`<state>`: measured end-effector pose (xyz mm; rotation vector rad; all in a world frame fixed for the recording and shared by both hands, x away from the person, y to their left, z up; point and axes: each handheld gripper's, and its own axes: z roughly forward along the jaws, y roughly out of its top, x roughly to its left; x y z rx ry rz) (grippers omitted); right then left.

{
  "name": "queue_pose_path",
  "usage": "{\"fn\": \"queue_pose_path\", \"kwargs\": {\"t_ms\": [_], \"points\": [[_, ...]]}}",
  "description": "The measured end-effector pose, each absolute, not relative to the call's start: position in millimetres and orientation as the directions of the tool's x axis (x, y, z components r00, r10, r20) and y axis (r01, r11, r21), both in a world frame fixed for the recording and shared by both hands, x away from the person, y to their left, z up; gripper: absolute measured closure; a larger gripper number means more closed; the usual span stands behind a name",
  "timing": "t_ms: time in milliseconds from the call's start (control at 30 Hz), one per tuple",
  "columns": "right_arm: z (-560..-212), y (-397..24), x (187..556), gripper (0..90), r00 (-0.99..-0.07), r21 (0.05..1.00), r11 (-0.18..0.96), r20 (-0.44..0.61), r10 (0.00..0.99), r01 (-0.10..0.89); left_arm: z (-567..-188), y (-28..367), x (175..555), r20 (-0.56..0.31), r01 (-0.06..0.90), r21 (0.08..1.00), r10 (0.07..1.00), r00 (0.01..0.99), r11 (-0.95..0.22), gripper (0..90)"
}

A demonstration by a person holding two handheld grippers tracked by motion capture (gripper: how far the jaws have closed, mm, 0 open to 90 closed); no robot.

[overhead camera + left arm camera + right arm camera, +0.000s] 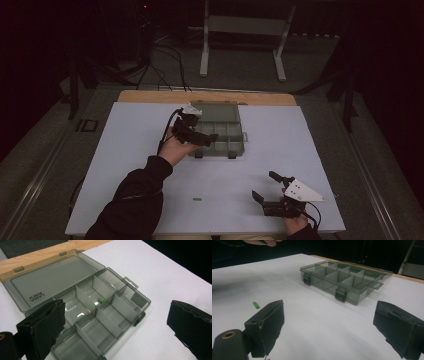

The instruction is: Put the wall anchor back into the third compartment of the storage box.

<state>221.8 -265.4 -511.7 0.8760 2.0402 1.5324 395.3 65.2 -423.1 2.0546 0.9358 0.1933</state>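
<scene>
The box (218,131) lies open on the white mat (150,150), its lid flat toward the wooden edge behind it. A small green piece (100,300) sits in one of the box's middle compartments. The left gripper (197,134) hovers over the box's near left corner, jaws spread wide with nothing between them. A second green piece (197,200) lies on the mat well in front of the box. The right gripper (265,186) rests near the front right of the box, well apart from it, jaws released and empty
</scene>
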Motion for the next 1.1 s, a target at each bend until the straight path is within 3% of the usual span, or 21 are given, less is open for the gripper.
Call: {"fn": "queue_pose_path", "kwargs": {"t_ms": [633,1100], "points": [[-512,-265,222,9.9,-0.703,0.957,0.187,0.024,0.711,0.222,-419,85,352,-0.137,0.480,0.763,0.616,0.776,-0.434,0.8],[-512,-265,222,9.8,-0.703,0.957,0.187,0.025,0.711,0.224,-423,95,318,-0.146,0.433,0.775,0.536,0.832,-0.461,0.9]]}}
